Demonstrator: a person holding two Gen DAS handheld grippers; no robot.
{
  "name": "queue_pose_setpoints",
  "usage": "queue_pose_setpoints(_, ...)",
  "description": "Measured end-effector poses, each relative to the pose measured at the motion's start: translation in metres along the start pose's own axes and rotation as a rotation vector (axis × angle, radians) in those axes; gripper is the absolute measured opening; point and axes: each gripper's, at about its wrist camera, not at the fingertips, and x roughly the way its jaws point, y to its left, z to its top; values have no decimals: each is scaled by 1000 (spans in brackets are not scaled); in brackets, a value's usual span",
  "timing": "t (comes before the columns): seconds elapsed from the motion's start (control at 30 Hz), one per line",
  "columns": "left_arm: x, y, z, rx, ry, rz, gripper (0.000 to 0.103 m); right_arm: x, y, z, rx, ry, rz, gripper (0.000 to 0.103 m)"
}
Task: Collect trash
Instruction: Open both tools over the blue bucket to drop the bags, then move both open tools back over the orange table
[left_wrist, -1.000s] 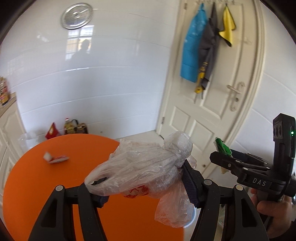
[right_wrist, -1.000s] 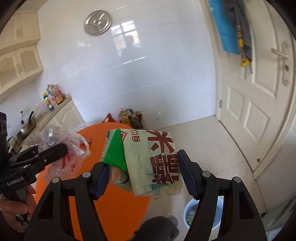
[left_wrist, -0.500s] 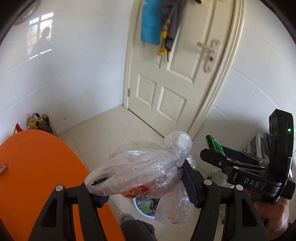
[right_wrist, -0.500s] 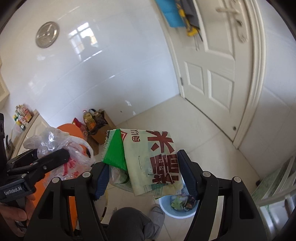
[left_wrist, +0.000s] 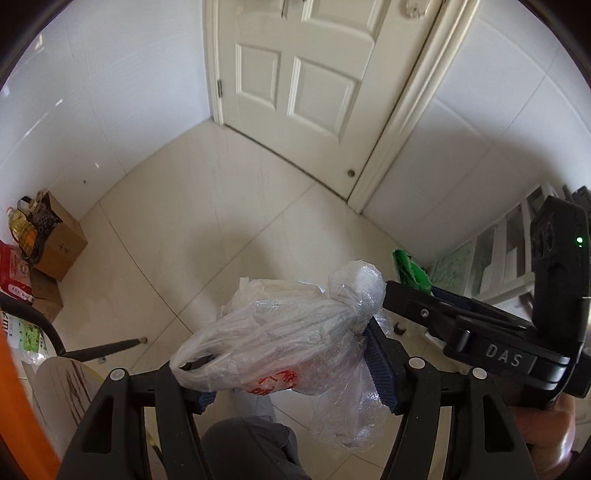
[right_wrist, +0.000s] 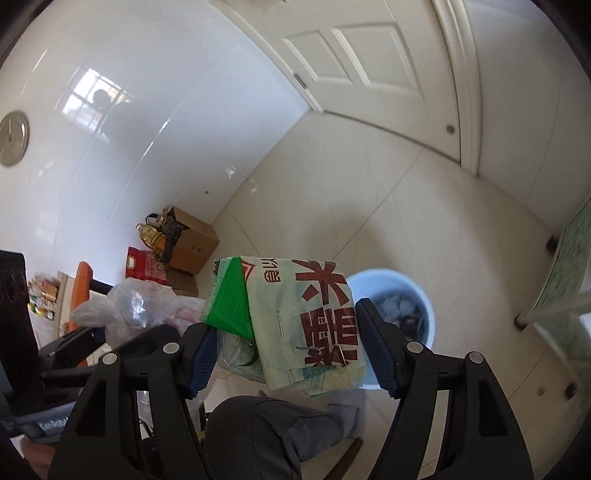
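Right wrist view: the right gripper (right_wrist: 286, 356) has its fingers clamped on a flat printed packet (right_wrist: 306, 325), held above the floor, with the blue bin (right_wrist: 424, 299) just behind and below it.
Left wrist view: the left gripper (left_wrist: 291, 369) has its fingers clamped on a crumpled clear plastic bag (left_wrist: 284, 343); the bin does not show here.
Risk, packet: it is wide and light, so I think it may glide past the rim if released too high.
Risk, bag: it may cling to the finger pads and not fall.
Risk, grippers: they are near each other and could bump.
Count: two grippers, one packet, one bag, one bin, two cardboard boxes (right_wrist: 194, 249) at the wall.
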Motion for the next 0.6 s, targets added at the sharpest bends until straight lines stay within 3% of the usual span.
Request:
queue_pose_setpoints(0.1, 17, -1, 7, 12, 49, 1, 71, 20, -18, 0, 50, 50, -9, 80)
queue_pose_setpoints(0.17, 26, -2, 14, 37, 72, 29, 73, 30, -25, 0, 77, 72, -35, 93)
queue_pose_setpoints(0.23, 38, -11, 41, 55, 76, 65, 77, 33, -29, -1, 89, 80, -53, 95)
queue_pose_setpoints(0.37, 39, -19, 52, 54, 54, 99, 89, 25, -25, 0, 70, 46, -92, 99)
queue_pose_setpoints(0.6, 16, -50, 36, 68, -20, 167, 94, -6, -3, 4, 4, -44, -201, 103)
